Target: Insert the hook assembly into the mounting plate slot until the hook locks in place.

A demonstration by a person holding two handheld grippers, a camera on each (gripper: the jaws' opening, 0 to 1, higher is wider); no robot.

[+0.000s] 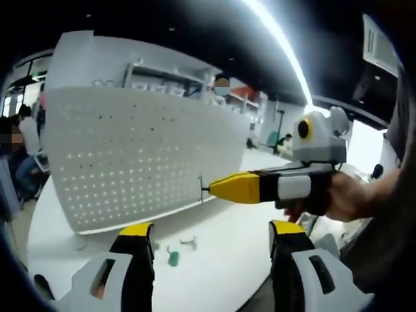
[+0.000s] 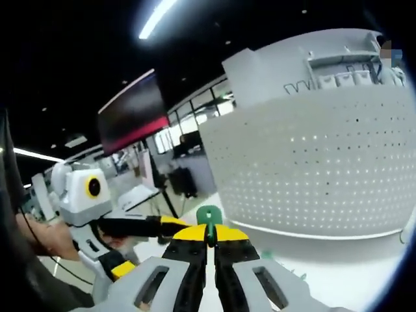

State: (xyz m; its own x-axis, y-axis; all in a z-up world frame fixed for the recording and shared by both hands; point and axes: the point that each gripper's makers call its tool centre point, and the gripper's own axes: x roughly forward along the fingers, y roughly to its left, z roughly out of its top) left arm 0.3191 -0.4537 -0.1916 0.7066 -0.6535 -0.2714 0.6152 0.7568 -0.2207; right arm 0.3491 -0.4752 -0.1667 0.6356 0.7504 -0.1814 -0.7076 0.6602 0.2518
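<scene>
A white perforated mounting plate [image 1: 130, 156] stands upright on the white table [image 1: 214, 260]; it also shows in the right gripper view [image 2: 312, 169]. My right gripper [image 2: 208, 237] is shut on a hook assembly with a green head [image 2: 208, 214]. In the left gripper view the right gripper [image 1: 218, 188] comes in from the right, held by a hand. The hook's thin wire end [image 1: 202, 192] sits just short of the plate's lower right edge. My left gripper [image 1: 211, 231] stands open and holds nothing, low in front of the plate; it also appears at the left [image 2: 153, 247].
A small green piece [image 1: 174, 259] and a loose metal hook [image 1: 188, 244] lie on the table before the plate. Shelves [image 1: 162, 78] stand behind the plate. People sit at the far left [image 1: 16, 156].
</scene>
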